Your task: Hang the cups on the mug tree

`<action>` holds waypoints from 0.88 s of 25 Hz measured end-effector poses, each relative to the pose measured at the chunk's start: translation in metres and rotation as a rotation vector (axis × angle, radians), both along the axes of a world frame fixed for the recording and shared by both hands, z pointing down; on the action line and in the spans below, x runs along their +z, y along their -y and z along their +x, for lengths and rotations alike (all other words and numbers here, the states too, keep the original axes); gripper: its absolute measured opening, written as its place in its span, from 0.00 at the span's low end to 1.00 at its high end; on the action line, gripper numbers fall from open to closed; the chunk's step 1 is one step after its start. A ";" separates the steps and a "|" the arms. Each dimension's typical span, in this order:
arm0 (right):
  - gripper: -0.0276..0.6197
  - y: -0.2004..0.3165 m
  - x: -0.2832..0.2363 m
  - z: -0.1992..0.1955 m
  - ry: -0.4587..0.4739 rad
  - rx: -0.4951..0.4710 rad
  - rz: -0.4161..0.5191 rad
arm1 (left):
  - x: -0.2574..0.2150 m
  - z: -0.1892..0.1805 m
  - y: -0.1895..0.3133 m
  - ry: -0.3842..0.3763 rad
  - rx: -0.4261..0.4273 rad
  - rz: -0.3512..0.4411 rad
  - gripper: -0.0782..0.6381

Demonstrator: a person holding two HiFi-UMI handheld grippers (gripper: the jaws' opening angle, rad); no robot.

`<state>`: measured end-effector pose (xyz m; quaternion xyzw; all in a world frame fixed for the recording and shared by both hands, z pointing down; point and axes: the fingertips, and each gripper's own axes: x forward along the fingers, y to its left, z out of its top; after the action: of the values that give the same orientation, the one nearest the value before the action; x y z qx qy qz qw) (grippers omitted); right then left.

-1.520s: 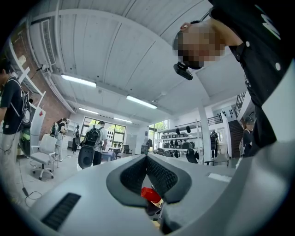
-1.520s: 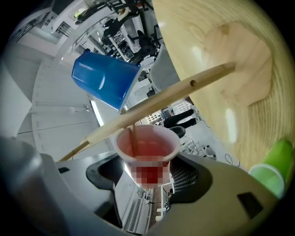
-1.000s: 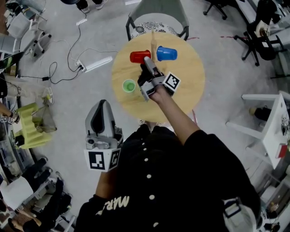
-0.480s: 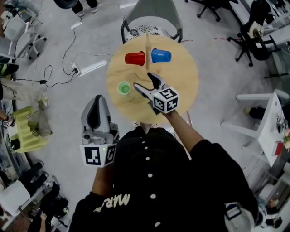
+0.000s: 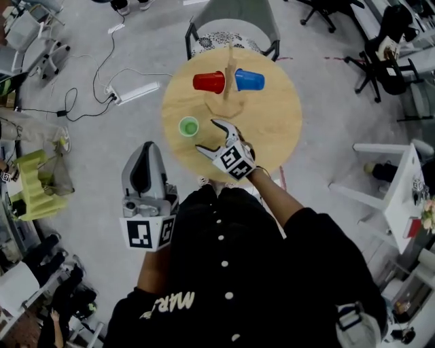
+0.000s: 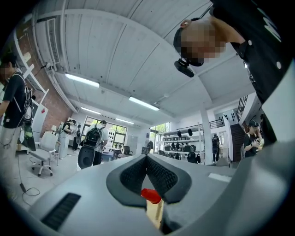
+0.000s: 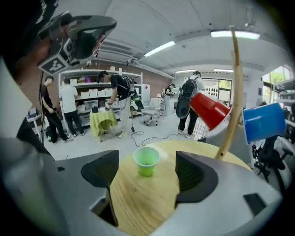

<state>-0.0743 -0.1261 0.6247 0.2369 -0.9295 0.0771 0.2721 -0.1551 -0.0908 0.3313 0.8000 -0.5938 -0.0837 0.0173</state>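
Note:
A wooden mug tree (image 5: 230,68) stands at the back of the round wooden table (image 5: 272,129). A red cup (image 5: 209,81) hangs on its left, a blue cup (image 5: 249,79) on its right. A green cup (image 5: 189,126) stands upright on the table's left part. My right gripper (image 5: 207,135) hovers over the near part of the table, jaws opening, nothing between them. In the right gripper view the green cup (image 7: 146,160) lies ahead of the right gripper (image 7: 147,171), apart from it. My left gripper (image 5: 148,163) hangs off the table at the left, its pads (image 6: 138,173) together.
A grey chair (image 5: 234,20) stands behind the table. A power strip (image 5: 136,95) with cables lies on the floor at the left. A white shelf (image 5: 408,190) is at the right and office chairs (image 5: 387,47) at the upper right. Several people stand in the room.
My right gripper has pulled back from the red cup at the tree toward the table's near side and turned toward the green cup. The left gripper has hardly moved.

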 end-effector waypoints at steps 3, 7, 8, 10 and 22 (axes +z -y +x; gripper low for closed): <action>0.63 -0.003 0.020 -0.009 -0.020 -0.012 -0.030 | 0.007 -0.007 -0.002 0.002 -0.012 -0.013 0.10; 0.63 -0.002 0.049 -0.019 -0.032 -0.012 -0.093 | 0.022 -0.017 -0.005 0.013 -0.025 -0.035 0.10; 0.63 0.000 0.055 -0.022 -0.038 -0.013 -0.096 | 0.026 -0.020 -0.005 0.015 -0.030 -0.042 0.10; 0.63 0.004 0.068 -0.028 -0.049 -0.009 -0.100 | 0.033 -0.027 -0.007 0.015 -0.044 -0.052 0.10; 0.64 0.029 0.134 -0.053 -0.110 -0.012 -0.133 | 0.072 -0.029 -0.013 -0.008 -0.029 -0.123 0.10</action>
<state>-0.1273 -0.1552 0.7582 0.2165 -0.9073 0.1239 0.3384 -0.1841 -0.0781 0.4034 0.7883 -0.6094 -0.0507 0.0675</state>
